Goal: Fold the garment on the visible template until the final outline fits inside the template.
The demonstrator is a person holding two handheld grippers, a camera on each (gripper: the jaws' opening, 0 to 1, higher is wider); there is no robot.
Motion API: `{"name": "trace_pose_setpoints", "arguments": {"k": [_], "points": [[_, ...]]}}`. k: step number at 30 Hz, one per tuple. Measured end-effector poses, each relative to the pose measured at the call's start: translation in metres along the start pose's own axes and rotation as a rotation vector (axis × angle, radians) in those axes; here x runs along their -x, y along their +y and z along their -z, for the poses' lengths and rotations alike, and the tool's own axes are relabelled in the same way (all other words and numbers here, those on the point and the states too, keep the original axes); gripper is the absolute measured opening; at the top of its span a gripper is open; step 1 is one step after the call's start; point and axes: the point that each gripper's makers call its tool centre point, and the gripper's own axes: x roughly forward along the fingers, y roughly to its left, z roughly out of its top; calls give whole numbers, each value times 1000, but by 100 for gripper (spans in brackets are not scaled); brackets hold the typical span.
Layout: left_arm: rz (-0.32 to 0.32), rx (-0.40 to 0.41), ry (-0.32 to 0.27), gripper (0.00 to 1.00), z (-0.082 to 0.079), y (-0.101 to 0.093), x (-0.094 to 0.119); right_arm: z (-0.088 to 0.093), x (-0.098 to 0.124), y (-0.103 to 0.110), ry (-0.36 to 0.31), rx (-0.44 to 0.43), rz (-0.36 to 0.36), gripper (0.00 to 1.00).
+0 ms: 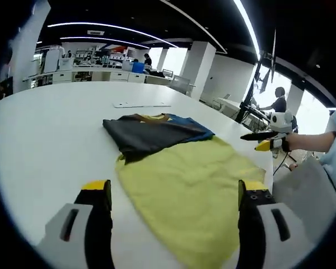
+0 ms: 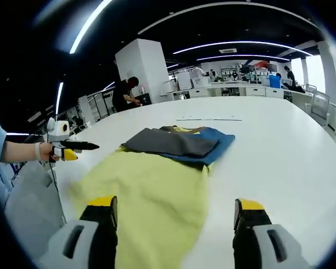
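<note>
My left gripper (image 1: 174,193) hangs over the near yellow end of the garment (image 1: 182,174), jaws spread wide, nothing between them. The garment lies flat on the white table (image 1: 50,129), its dark and blue end folded on the far side. My right gripper (image 2: 175,210) is just as wide apart and empty over the same cloth (image 2: 151,190). The left gripper view catches a thin white strip (image 1: 141,105) beyond the garment and my right gripper (image 1: 267,140) off the table edge; the right gripper view catches my left one (image 2: 67,148) off its own side.
</note>
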Motion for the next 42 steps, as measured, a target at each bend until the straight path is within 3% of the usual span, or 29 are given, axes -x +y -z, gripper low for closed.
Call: {"name": "trace_pose_setpoints", "arguments": {"k": [4,14,19,22,26,30,35,39,42], "points": [[15,0,13,88,14,-8,10,6,4,7,14,-6,-18,77],[11,13,37,85,33,-8,30,13,12,7,32,11,-12,78],[37,21,73,81,48,-15,37,30,23,9,77,7,-23,75],[45,26,85,73,54,-18,41,43,32,10,111,23,-28,70],[52,41,101,73,62,-20,46,55,42,10,139,32,-26,60],[68,61,133,63,73,-24,50,68,49,10,158,6,-25,52],[71,56,168,58,85,-28,52,79,52,15,177,-5,-33,45],[75,120,181,50,93,-30,54,88,55,14,185,-28,-20,33],[73,113,177,45,95,-31,55,93,57,15,191,-52,-24,28]]}}
